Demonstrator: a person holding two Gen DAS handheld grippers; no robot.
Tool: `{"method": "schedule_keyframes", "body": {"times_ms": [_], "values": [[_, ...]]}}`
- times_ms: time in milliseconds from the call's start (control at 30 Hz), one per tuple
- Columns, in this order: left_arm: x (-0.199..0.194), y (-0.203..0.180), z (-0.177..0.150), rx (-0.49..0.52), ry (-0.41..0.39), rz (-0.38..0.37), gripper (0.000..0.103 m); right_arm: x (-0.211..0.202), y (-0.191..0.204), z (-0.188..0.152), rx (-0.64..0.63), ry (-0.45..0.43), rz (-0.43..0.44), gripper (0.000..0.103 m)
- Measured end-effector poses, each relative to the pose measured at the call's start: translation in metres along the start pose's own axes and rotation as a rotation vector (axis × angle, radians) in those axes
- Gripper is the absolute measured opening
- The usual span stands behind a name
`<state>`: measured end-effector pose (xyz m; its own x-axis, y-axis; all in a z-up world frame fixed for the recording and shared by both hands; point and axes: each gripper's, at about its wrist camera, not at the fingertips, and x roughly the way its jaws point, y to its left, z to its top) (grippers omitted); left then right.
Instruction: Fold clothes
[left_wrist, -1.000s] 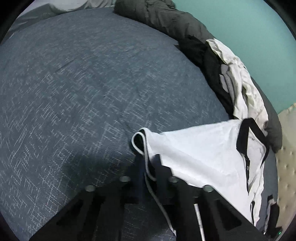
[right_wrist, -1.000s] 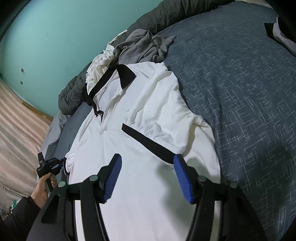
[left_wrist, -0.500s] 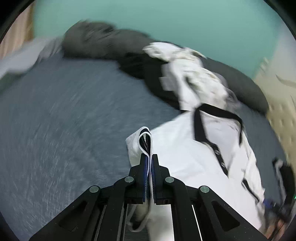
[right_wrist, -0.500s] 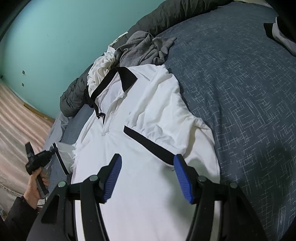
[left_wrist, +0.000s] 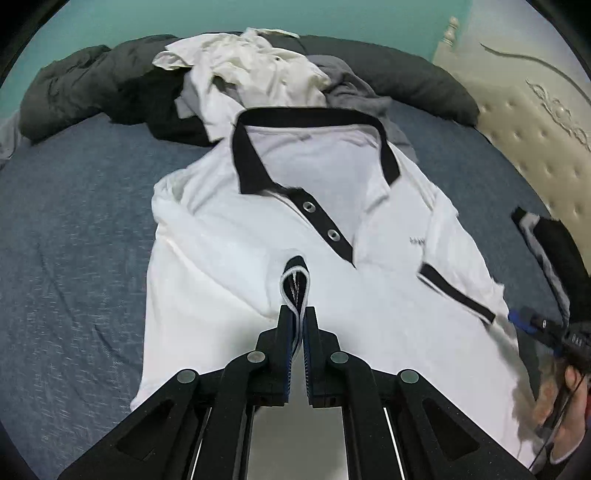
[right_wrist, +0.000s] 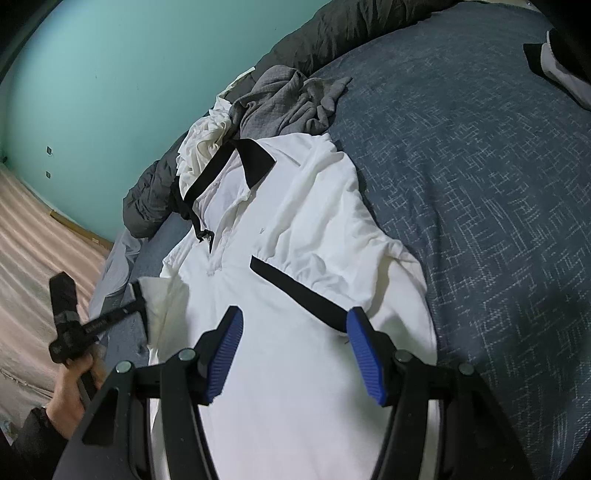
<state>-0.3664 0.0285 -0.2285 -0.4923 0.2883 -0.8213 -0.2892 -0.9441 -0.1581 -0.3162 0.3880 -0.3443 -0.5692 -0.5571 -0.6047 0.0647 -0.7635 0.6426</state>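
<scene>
A white polo shirt (left_wrist: 221, 266) with a black collar (left_wrist: 245, 162) lies face up on the blue bedspread (left_wrist: 66, 240). My left gripper (left_wrist: 299, 317) is shut on the shirt's black-edged left sleeve cuff (left_wrist: 295, 277), held up over the chest just below the button placket. In the right wrist view the same left gripper (right_wrist: 138, 299) holds that sleeve at the shirt's (right_wrist: 295, 398) left side. My right gripper (right_wrist: 295, 350) hovers open over the shirt's lower body, nothing between its blue pads (right_wrist: 225, 354). The other sleeve is folded in, its black cuff band (right_wrist: 295, 291) lying across the front.
A heap of clothes sits past the collar: a white garment (left_wrist: 251, 66), a grey one (right_wrist: 284, 103) and a dark duvet (left_wrist: 92, 85). A black-and-grey garment (left_wrist: 550, 251) lies by the cream tufted headboard (left_wrist: 535, 122). Bare bedspread stretches to the right (right_wrist: 498, 221).
My left gripper has lifted the sleeve cuff off the bedspread and swung it inward over the shirt's chest. The right gripper has hardly moved and stays open.
</scene>
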Motion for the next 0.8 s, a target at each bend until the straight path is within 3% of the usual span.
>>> {"method": "schedule_keyframes", "body": {"times_ms": [33,100,133,300,567,800], "values": [[-0.002,0.0,-0.002,0.005,-0.003,-0.004,0.01,0.0,0.0,0.0,-0.001,-0.001,0.002,0.059],[-0.013,0.007,-0.005,-0.022,-0.027,-0.013,0.037,0.0,0.001,0.001,-0.003,-0.002,0.003,0.059],[-0.02,0.013,-0.006,-0.044,-0.038,-0.015,0.04,0.0,0.001,0.0,-0.003,-0.001,0.002,0.059],[-0.033,0.058,-0.021,-0.151,-0.068,0.042,0.042,0.005,0.006,-0.003,-0.016,0.012,-0.002,0.059],[-0.029,0.117,-0.059,-0.285,-0.098,0.072,0.042,0.01,0.032,-0.012,-0.088,0.024,-0.009,0.059],[-0.015,0.136,-0.082,-0.333,-0.117,-0.009,0.041,0.023,0.061,-0.023,-0.161,0.056,-0.016,0.059]]}}
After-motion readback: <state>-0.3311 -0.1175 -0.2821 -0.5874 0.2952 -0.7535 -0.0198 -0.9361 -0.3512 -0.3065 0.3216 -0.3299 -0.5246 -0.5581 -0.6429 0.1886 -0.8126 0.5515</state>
